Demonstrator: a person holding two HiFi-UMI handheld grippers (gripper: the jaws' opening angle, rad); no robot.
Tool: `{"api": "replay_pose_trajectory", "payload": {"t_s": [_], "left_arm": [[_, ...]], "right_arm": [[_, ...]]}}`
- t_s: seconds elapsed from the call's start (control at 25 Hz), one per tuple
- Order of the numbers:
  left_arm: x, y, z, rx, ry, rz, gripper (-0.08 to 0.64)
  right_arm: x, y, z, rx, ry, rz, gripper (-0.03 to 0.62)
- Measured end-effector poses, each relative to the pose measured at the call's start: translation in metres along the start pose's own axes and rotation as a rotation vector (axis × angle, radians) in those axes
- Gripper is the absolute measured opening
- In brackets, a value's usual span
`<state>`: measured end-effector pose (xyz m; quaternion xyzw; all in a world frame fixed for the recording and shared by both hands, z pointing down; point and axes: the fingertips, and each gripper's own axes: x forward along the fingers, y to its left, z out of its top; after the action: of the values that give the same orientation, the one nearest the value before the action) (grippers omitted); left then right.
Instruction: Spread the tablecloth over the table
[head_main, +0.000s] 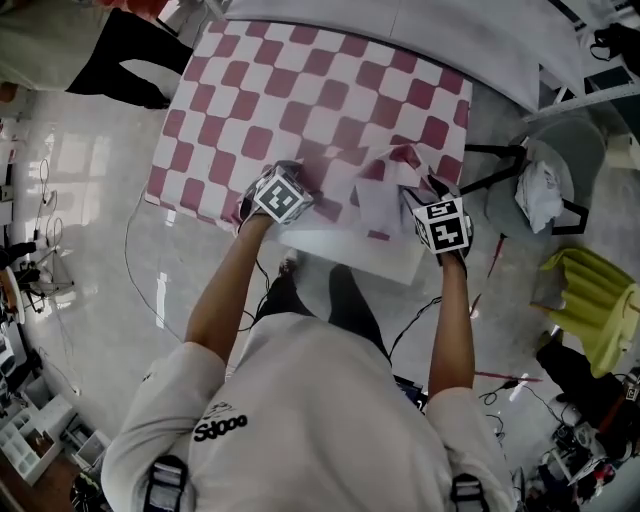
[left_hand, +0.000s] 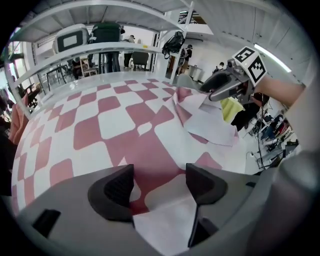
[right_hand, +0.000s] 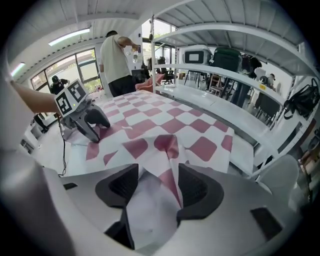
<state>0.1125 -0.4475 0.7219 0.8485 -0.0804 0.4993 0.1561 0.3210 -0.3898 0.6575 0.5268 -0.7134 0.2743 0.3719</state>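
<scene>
A pink-and-white checked tablecloth (head_main: 300, 110) covers most of the white table (head_main: 350, 250). Its near right corner is rumpled, with a fold (head_main: 385, 180) turned back so the white underside shows. My left gripper (head_main: 298, 180) is at the near edge, open, with the cloth's edge (left_hand: 165, 220) lying loose between its jaws (left_hand: 159, 185). Further right along that edge, my right gripper (head_main: 420, 197) is open as well. The bunched fold (right_hand: 167, 145) runs between its jaws (right_hand: 152, 187) without being pinched. Each gripper shows in the other's view: the right gripper (left_hand: 207, 92) and the left gripper (right_hand: 97, 132).
A person (head_main: 120, 50) stands by the table's far left corner. A grey chair (head_main: 545, 180) holding a white cloth is at the right, with a yellow-green chair (head_main: 590, 300) nearer. Cables (head_main: 140, 270) trail on the floor. Another white table (head_main: 400, 30) adjoins the far side.
</scene>
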Motion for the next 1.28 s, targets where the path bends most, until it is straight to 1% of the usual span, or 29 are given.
{"api": "replay_pose_trajectory", "payload": {"t_s": [0.12, 0.16, 0.2, 0.32, 0.36, 0.4, 0.44, 0.56, 0.72, 0.84, 1.0, 1.28], "left_arm": [[0.004, 0.004, -0.004, -0.023, 0.009, 0.025, 0.322], [0.002, 0.005, -0.005, -0.029, 0.016, 0.028, 0.304], [0.001, 0.005, -0.005, -0.034, 0.023, 0.026, 0.282], [-0.002, 0.001, -0.004, -0.059, 0.039, -0.002, 0.184], [-0.003, -0.001, -0.004, -0.071, 0.039, -0.010, 0.127], [-0.004, -0.003, -0.003, -0.083, 0.037, -0.012, 0.080], [-0.005, -0.006, -0.002, -0.091, 0.034, -0.010, 0.051], [-0.009, -0.013, 0.000, -0.113, 0.022, -0.010, 0.037], [-0.019, -0.020, 0.005, -0.193, -0.057, -0.027, 0.034], [-0.034, -0.027, 0.008, -0.236, -0.128, -0.027, 0.034], [-0.055, -0.045, 0.012, -0.269, -0.221, -0.036, 0.034], [-0.100, -0.088, 0.020, -0.261, -0.371, -0.069, 0.034]], "right_arm": [[0.008, -0.002, -0.006, -0.017, 0.010, 0.011, 0.244], [0.010, -0.003, -0.007, -0.021, 0.010, 0.012, 0.227], [0.011, -0.004, -0.009, -0.022, 0.009, 0.011, 0.196], [0.012, -0.011, -0.014, -0.018, 0.004, 0.000, 0.098], [0.013, -0.013, -0.015, -0.018, 0.002, 0.001, 0.048], [0.012, -0.014, -0.016, -0.018, 0.001, 0.010, 0.028], [0.012, -0.013, -0.016, -0.017, 0.002, 0.024, 0.025], [0.008, -0.012, -0.016, -0.010, -0.005, 0.064, 0.023], [-0.003, -0.014, -0.014, 0.002, -0.039, 0.072, 0.023], [-0.019, -0.013, -0.011, 0.022, -0.088, 0.056, 0.023], [-0.050, -0.010, -0.015, 0.047, -0.163, 0.014, 0.023], [-0.109, 0.011, -0.037, 0.095, -0.276, -0.071, 0.023]]}}
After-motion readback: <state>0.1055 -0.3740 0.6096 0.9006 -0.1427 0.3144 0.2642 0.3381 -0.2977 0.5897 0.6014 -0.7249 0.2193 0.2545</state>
